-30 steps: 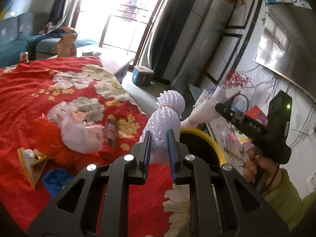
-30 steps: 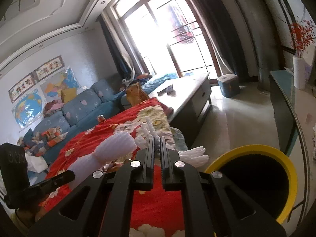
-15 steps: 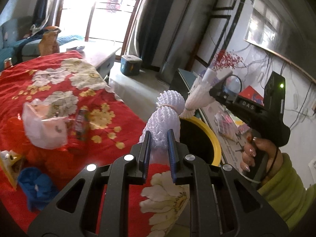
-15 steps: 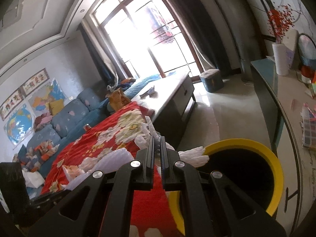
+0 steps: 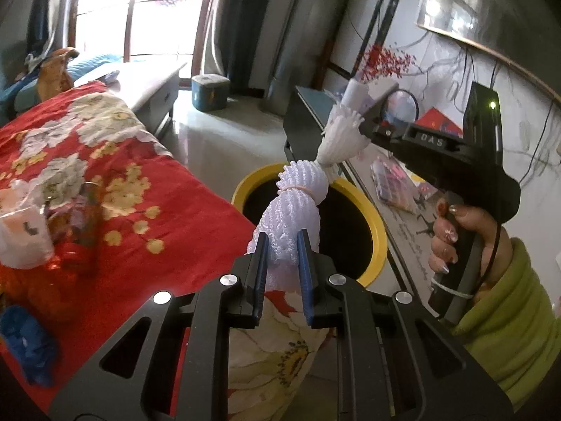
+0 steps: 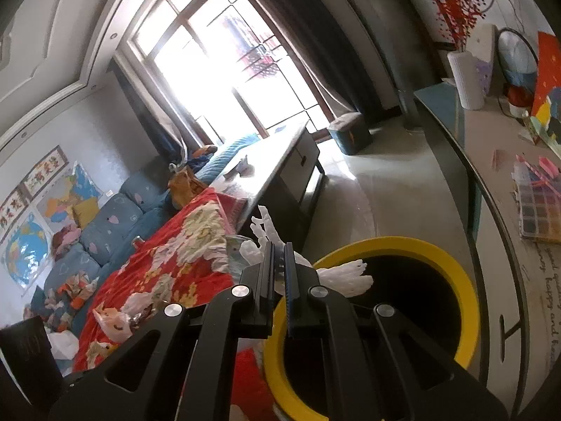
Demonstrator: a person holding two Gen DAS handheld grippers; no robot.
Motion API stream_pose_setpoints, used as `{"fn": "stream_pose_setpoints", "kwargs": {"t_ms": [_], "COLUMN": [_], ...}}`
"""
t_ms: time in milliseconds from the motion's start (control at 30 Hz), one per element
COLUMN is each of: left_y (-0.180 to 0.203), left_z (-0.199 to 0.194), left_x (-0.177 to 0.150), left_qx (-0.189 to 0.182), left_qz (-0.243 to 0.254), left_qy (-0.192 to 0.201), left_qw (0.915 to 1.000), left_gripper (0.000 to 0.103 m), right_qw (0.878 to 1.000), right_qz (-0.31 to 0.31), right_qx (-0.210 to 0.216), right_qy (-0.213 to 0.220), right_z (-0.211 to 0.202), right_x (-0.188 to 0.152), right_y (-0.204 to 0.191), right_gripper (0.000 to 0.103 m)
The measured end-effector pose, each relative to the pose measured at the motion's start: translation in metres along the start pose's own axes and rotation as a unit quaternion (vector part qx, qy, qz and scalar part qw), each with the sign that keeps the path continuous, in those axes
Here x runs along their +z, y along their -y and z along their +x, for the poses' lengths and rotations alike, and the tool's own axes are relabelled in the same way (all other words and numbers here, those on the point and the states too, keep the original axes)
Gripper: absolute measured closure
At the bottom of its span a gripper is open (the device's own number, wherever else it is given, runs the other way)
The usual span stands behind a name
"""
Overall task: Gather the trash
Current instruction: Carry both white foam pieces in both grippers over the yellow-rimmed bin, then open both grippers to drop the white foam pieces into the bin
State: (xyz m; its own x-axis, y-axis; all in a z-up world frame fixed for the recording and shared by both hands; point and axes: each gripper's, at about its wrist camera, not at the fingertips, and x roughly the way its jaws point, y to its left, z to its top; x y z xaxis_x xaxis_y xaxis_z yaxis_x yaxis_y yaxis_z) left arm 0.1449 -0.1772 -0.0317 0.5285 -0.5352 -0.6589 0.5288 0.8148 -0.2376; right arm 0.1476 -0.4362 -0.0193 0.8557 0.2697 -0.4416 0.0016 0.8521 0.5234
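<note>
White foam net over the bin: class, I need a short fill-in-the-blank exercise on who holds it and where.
1. The white foam net is gripped by ____ grippers at once.
2. The bin below it has a ____ rim.
3. The cloth on the table is mainly ____.
4. A thin ____ band cinches the net.

Missing words: both; yellow; red; rubber

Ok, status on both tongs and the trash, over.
Left tongs shut on white foam net. Right tongs shut on its frilled end. Net hangs over yellow-rimmed bin, mouth unobstructed. More trash on red floral cloth.
</note>
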Motion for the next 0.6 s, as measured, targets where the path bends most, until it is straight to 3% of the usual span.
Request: {"fn": "stream_pose_setpoints", "kwargs": {"t_ms": [400,500,533,600], "left_y": [0.031,0.037,0.037,0.035], "left_z": [0.047,0.058,0.061,0.064], "left_x": [-0.004,-0.002,0.000,0.003], "left_qx": [-0.003,0.003,0.008,0.011], "left_qz": [0.051,0.062,0.065,0.061], "left_qy": [-0.051,-0.059,-0.055,-0.051], "left_qw": [0.9974,0.9963,0.9963,0.9968], "left_gripper": [0.091,0.087,0.083,0.064], "right_qw": [0.999,0.998,0.998,0.997], "right_qz": [0.031,0.038,0.041,0.042], "right_qx": [-0.007,-0.015,-0.020,-0.034], "right_qy": [-0.025,-0.039,-0.043,-0.046], "right_z": [0.009,0.013,0.014,0.015], "right_x": [-0.005,-0.007,-0.008,-0.010], "right_y": [0.032,0.039,0.041,0.043], "right_gripper": [0.097,0.096,0.094,0.071]}}
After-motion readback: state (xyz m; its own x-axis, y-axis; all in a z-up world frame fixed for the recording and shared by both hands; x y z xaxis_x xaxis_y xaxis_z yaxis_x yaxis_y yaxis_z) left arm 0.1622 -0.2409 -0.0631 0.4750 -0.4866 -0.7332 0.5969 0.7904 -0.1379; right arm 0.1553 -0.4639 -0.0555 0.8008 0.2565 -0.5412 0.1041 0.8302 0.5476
